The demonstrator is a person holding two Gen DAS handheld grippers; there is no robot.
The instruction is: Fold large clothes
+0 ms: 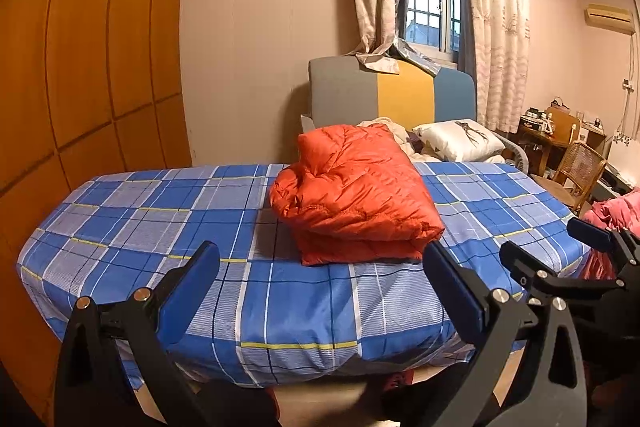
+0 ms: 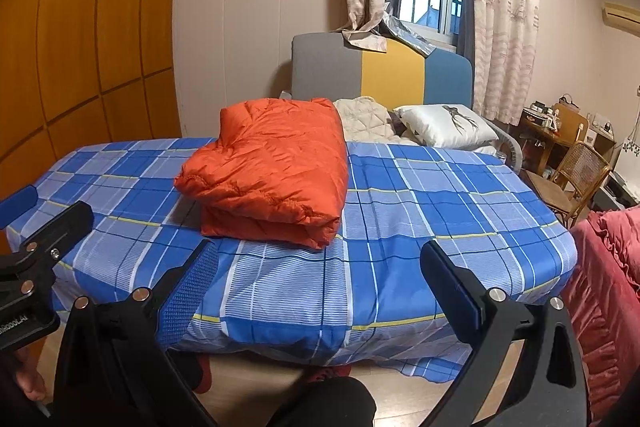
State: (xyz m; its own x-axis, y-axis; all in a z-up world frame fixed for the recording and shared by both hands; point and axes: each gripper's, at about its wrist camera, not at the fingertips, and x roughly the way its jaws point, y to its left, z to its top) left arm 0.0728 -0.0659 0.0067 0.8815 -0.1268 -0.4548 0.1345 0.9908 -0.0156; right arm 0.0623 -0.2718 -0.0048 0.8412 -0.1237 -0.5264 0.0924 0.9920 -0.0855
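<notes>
An orange puffer jacket lies folded into a thick rectangular bundle on the blue plaid bed. My left gripper is open, held back off the foot of the bed, with nothing between its blue pads. My right gripper is open too, empty, and also short of the mattress edge. In the left wrist view the right gripper shows at the right, fingers apart. In the right wrist view the left gripper shows at the far left.
A grey, yellow and blue headboard stands under a curtained window. A white pillow and cream quilt lie at the bed's head. A pink blanket hangs at right, near a wicker chair and cluttered desk. Wooden wardrobe at left.
</notes>
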